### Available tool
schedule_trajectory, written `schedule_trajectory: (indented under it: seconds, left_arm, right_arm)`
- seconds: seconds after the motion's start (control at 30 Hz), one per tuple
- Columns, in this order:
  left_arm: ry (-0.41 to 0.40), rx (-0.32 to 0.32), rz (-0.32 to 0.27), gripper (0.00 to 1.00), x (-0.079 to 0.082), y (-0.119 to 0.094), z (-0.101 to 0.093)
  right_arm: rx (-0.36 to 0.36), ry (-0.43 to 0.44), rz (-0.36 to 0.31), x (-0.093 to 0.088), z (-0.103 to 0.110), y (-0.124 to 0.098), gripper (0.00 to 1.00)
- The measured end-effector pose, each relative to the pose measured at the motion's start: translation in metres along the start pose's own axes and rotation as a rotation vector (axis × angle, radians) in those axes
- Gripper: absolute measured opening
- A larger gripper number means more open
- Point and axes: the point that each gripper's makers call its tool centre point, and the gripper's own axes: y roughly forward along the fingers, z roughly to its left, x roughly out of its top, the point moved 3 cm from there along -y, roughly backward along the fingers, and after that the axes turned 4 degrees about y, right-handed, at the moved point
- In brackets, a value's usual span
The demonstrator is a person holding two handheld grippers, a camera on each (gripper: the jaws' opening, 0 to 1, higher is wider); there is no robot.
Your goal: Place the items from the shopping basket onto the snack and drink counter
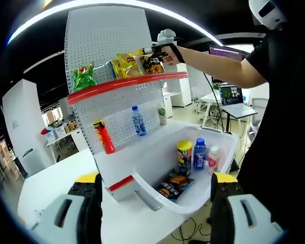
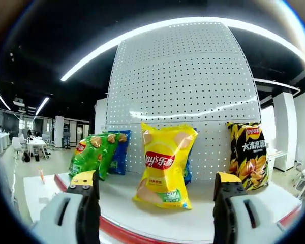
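White plastic shopping basket [image 1: 221, 140] lower right of centre in the left gripper view, sitting on the white desk [image 1: 51, 178]. Inside it: yellow-lidded dark chip canister [image 1: 184, 156] upright, blue-labelled bottle [image 1: 199, 153] just beside it, small red-and-white bottle [image 1: 212, 158] next to that, and a dark flat snack packet [image 1: 174, 185] lying on the basket floor. Left tongs [image 1: 157, 190] at frame bottom, jaws spread wide, nothing between them.

Behind the basket, a white pegboard display stand [image 1: 104, 35] with a red-edged upper shelf [image 1: 127, 84]. Lower tier: red chip tube [image 1: 103, 136] leaning, clear water bottle [image 1: 139, 121] upright, small pale bottle [image 1: 162, 114]. Upper shelf: green chip bag [image 1: 83, 76], yellow chip bags [image 1: 124, 64], black chip bag [image 1: 152, 64]. Person's arm [image 1: 218, 63] reaches from the upper right, right tongs [image 1: 160, 51] at the black bag; grip state not readable from here.

Right gripper view is close on the upper shelf [image 2: 203, 218]: yellow Lay's bag [image 2: 165, 165] upright at centre, leaning on the pegboard [image 2: 183, 81]; green bag [image 2: 91, 155] at left with a blue bag [image 2: 120, 152] behind it; black-and-gold bag [image 2: 248, 155] at right. Right tongs [image 2: 157, 195] released, jaws wide apart, holding nothing. Basket and lower tier appear in the left gripper view; bag print is legible in the right.
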Motion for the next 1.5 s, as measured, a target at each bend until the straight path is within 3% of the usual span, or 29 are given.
schedule_trajectory:
  seconds: [0.3,0.63,0.97,1.2,1.5]
  left_arm:
    - [-0.007,0.012,-0.002,0.88,-0.001,0.000,0.003]
    - [-0.007,0.003,0.017,0.88,-0.005,0.005,0.005]
    - [-0.004,-0.010,0.016,0.88,-0.005,0.012,0.006]
    - [-0.011,-0.016,0.021,0.88,-0.007,0.015,0.005]
    - [-0.002,-0.029,0.021,0.88,-0.005,0.017,0.001]
  right_arm:
    - [0.072,-0.030,0.058,-0.016,0.009,-0.012,0.92]
    - [0.088,-0.095,0.062,-0.023,0.001,-0.032,0.90]
    - [0.099,-0.096,0.094,-0.042,-0.004,-0.047,0.91]
    - [0.116,-0.139,0.056,-0.035,-0.006,-0.059,0.89]
    - [0.145,-0.141,0.114,-0.057,-0.006,-0.074,0.90]
